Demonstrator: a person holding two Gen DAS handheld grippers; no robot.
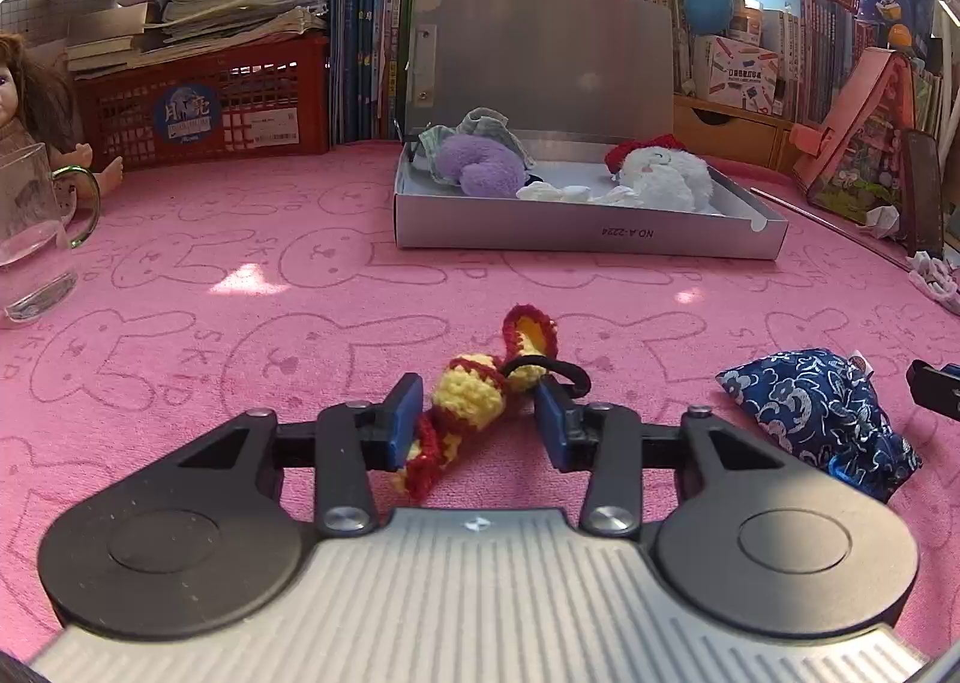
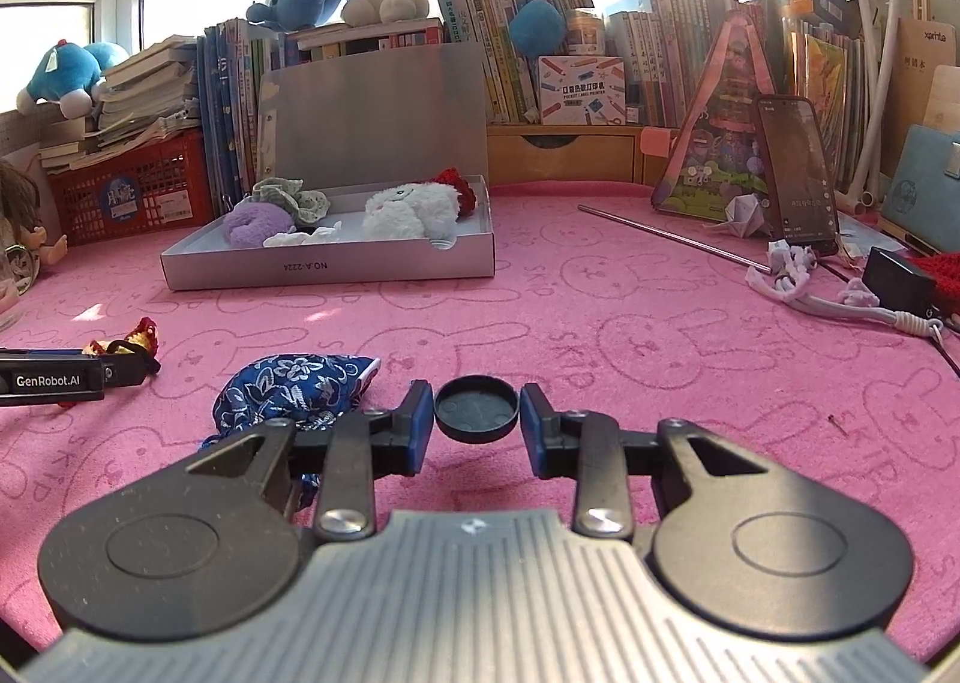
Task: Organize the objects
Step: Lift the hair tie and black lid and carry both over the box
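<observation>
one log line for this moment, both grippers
left gripper: shut on crochet toy | right gripper: shut on black lid | grey box: open

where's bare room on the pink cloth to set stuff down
Bare cloth spans between the grey box and both grippers. In the box, only a front strip by the white plush is free. Crowded: right edge by the phone and cables.

Cloth (image 1: 240, 323): pink, printed with outlined rabbits
Crochet toy (image 1: 474, 401): yellow with red stripes
Pouch (image 1: 810, 407): dark blue, white floral pattern
Cap (image 2: 477, 408): black
Box (image 1: 588, 236): silver-grey
Basket (image 1: 204, 107): red
</observation>
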